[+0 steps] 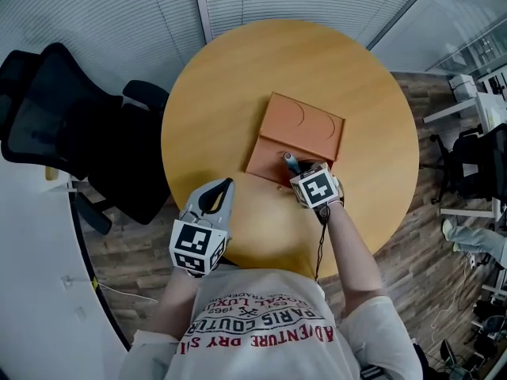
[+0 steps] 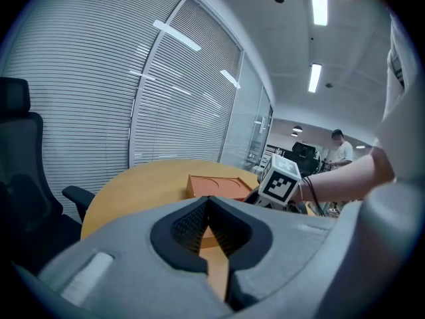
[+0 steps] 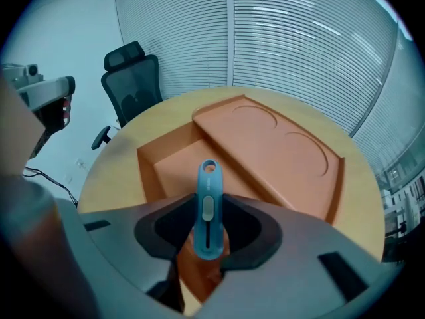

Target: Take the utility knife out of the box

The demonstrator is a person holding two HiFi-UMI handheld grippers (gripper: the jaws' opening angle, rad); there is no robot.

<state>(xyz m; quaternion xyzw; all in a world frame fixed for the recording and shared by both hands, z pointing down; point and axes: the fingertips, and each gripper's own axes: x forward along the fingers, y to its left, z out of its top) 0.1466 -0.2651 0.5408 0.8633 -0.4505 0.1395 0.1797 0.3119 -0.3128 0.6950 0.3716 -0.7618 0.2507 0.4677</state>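
Note:
A blue utility knife (image 3: 208,208) stands upright between the jaws of my right gripper (image 3: 209,199), which is shut on it just over the open orange box (image 3: 174,161). The box's lid (image 3: 279,148) lies tilted against the box's far side. From the head view, the knife (image 1: 291,162) sticks out of the right gripper (image 1: 299,169) at the box's (image 1: 265,161) near edge. My left gripper (image 1: 226,185) hovers near the table's front left, shut with nothing in it; its jaws (image 2: 207,201) point toward the box (image 2: 212,186).
The box sits on a round wooden table (image 1: 238,77). A black office chair (image 1: 71,133) stands to the left of the table. Window blinds run behind it. A person (image 2: 342,149) stands far off among desks.

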